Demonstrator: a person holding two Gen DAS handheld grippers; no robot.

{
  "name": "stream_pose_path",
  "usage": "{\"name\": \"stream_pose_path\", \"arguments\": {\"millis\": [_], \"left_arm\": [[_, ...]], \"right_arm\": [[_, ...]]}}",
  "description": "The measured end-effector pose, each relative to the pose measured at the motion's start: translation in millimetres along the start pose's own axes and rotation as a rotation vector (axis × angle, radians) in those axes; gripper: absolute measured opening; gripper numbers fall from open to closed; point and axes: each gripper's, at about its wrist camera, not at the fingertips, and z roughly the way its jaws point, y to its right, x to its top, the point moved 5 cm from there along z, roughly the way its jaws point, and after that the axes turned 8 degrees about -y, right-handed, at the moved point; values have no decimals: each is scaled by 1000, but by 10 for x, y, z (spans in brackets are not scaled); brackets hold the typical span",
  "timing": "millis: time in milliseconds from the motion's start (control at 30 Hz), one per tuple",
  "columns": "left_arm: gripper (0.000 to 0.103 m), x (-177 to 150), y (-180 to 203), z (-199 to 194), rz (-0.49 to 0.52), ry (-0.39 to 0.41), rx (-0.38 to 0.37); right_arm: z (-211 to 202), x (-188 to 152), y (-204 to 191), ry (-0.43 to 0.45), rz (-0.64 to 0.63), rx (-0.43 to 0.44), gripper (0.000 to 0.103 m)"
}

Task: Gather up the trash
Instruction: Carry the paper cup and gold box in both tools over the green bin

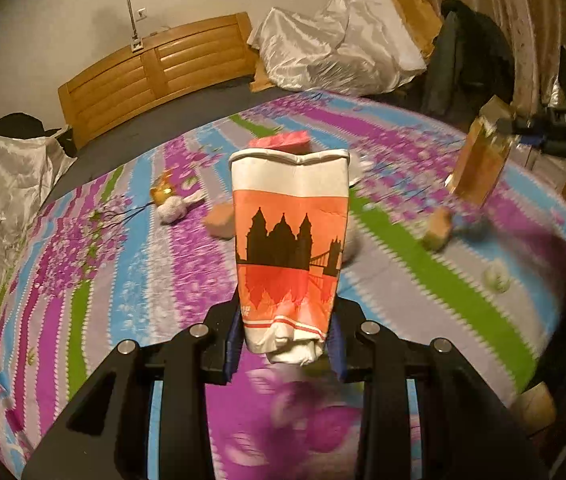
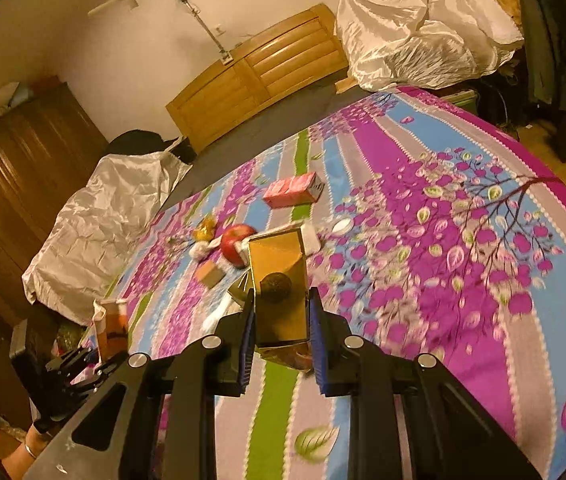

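My left gripper (image 1: 285, 344) is shut on a crushed orange-and-white paper cup (image 1: 289, 248) with a black skyline print, held up above the bed. My right gripper (image 2: 281, 344) is shut on a gold carton (image 2: 279, 292) with a dark round mark on its face. The right gripper (image 1: 539, 130) and its carton (image 1: 483, 160) show at the right of the left wrist view. The left gripper (image 2: 83, 364) with the cup (image 2: 112, 328) appears low at the left of the right wrist view. On the flowered sheet (image 2: 443, 240) lie a pink box (image 2: 293, 191), a red apple (image 2: 237, 242) and small scraps.
A wooden headboard (image 1: 155, 76) leans on the far wall. Silvery covered bundles (image 1: 335, 44) sit behind and left (image 2: 103, 216) of the bed. A brown wardrobe (image 2: 15, 168) stands at the left. A small tan block (image 2: 210, 274), gold wrapper (image 2: 205, 230) and white lid (image 2: 342, 225) lie on the sheet.
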Motion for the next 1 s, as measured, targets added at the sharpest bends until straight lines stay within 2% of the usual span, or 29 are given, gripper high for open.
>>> {"name": "stream_pose_path", "arguments": {"millis": [100, 267, 567, 800, 1000], "left_arm": [[33, 47, 200, -63, -2, 3, -26], [33, 123, 514, -73, 69, 6, 6], [33, 570, 1001, -199, 94, 59, -65], [33, 1080, 1586, -308, 178, 109, -140], [33, 1496, 2185, -370, 237, 146, -220]], "right_arm": [[-82, -172, -80, -14, -20, -7, 25], [-288, -333, -152, -8, -28, -5, 25], [-1182, -197, -171, 136, -51, -43, 25], [-2027, -111, 86, 261, -16, -127, 25], [-2676, -192, 511, 338, 47, -257, 25]]}}
